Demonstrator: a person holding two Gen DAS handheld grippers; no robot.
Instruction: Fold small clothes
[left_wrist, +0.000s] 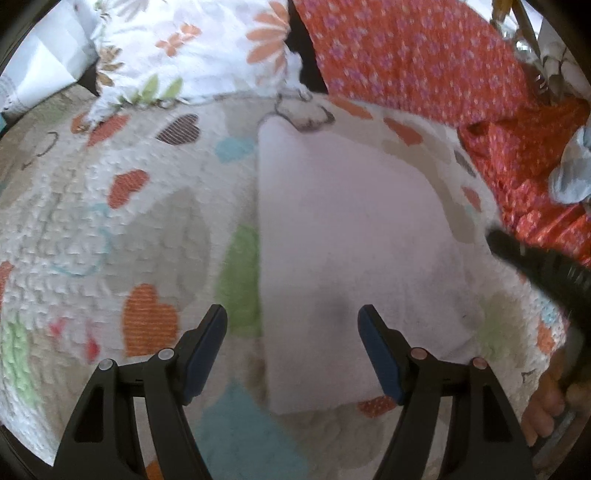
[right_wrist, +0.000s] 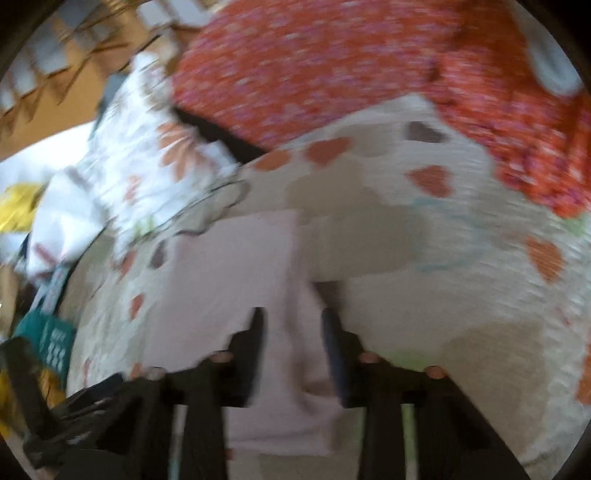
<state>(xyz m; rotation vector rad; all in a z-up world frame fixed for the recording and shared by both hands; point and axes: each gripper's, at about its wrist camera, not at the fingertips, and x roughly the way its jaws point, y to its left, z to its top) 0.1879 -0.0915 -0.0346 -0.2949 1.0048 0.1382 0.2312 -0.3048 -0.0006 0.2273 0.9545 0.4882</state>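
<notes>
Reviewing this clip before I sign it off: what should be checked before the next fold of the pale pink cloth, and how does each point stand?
1. Pink cloth lies flat on the heart-print blanket: ok, folded and smooth in the left wrist view.
2. Left claw free of fabric: ok, jaws wide apart above the cloth's near edge.
3. Right claw has a hold: cannot tell, cloth sits between the jaws but the picture is blurred.
4. Fold path free of other laundry: ok, the orange dotted garment and flowered white cloth lie beyond the far edge.
5. Cloth edges lined up: cannot tell, the near end is hidden behind the claws.
</notes>
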